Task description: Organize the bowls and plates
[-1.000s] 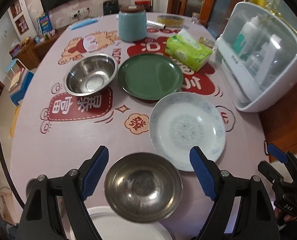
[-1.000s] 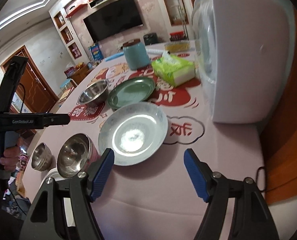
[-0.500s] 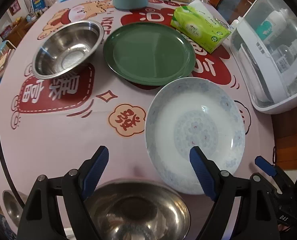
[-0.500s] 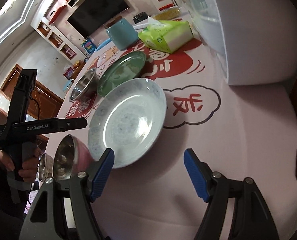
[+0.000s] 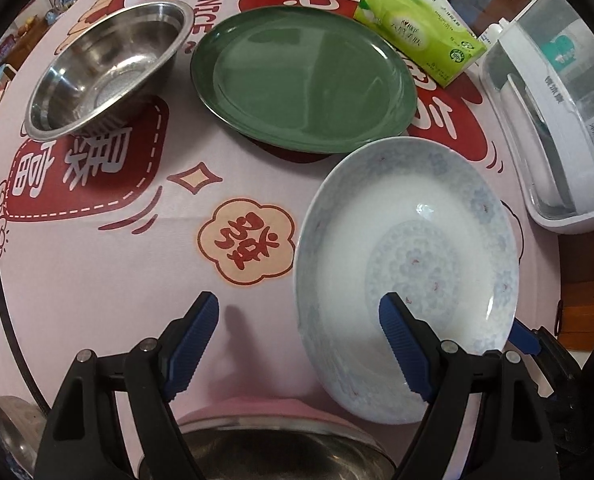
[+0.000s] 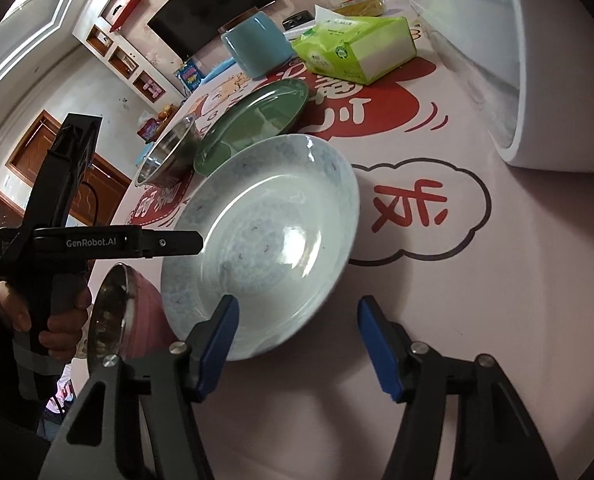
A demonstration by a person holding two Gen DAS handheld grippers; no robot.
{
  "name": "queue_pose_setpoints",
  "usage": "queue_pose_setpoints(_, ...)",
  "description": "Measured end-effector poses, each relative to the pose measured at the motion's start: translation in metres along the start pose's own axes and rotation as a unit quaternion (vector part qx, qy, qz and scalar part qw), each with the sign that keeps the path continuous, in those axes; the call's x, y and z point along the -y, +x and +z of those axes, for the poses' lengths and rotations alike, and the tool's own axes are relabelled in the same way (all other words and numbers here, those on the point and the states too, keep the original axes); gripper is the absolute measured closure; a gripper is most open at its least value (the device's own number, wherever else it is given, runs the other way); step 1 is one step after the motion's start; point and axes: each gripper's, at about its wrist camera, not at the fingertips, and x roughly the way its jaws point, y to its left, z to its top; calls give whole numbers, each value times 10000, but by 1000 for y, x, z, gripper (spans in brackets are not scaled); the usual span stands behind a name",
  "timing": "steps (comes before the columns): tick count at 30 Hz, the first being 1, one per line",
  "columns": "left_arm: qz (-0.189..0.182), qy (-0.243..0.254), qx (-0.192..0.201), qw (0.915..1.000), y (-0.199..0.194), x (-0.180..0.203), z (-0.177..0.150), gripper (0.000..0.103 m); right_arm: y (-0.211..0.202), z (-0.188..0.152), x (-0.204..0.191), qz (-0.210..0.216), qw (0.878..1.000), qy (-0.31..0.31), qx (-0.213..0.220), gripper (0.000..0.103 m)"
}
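The right gripper [image 6: 297,344] is closing, its blue pads straddling the near rim of the white patterned plate [image 6: 265,236] – not yet pressing it. The left gripper [image 5: 299,344] gapes wide over the pink tablecloth [image 5: 97,272], its right pad above that plate's rim at 3 o'clock, gripping nothing. At 6 o'clock sits a pink-sided steel bowl [image 5: 281,452]; at 12 the green plate [image 5: 303,76]; at 10 a larger steel bowl [image 5: 109,64].
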Motion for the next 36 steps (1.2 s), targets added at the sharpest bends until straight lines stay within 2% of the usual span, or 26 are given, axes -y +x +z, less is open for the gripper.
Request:
queue_pose_setpoints(2,13,-12,-32,10000,4,0,1,27,0,-1,2,3,10000,31,21,51)
queue_pose_setpoints(9,149,-5,-98,9998,14,6,5,33,-1,-1,9,16,10000,63,62,69)
queue_pose_setpoints(15,184,83,-59,9998,15,13,8,44,0,-2,12,185,9998,110,38,76)
queue_pose_setpoints(17,141,96,-48,9998,15,15,8,51,2,-1,10,192,9998,72,24,77)
queue_pose_setpoints(20,68,91,-31,9999,14,18,7,56,3,-1,8,190,9998,58,16,78)
queue_pose_setpoints(36,-108,252,-24,9996,15,32,0,66,5,0,6,143,9999,-4,-19,78)
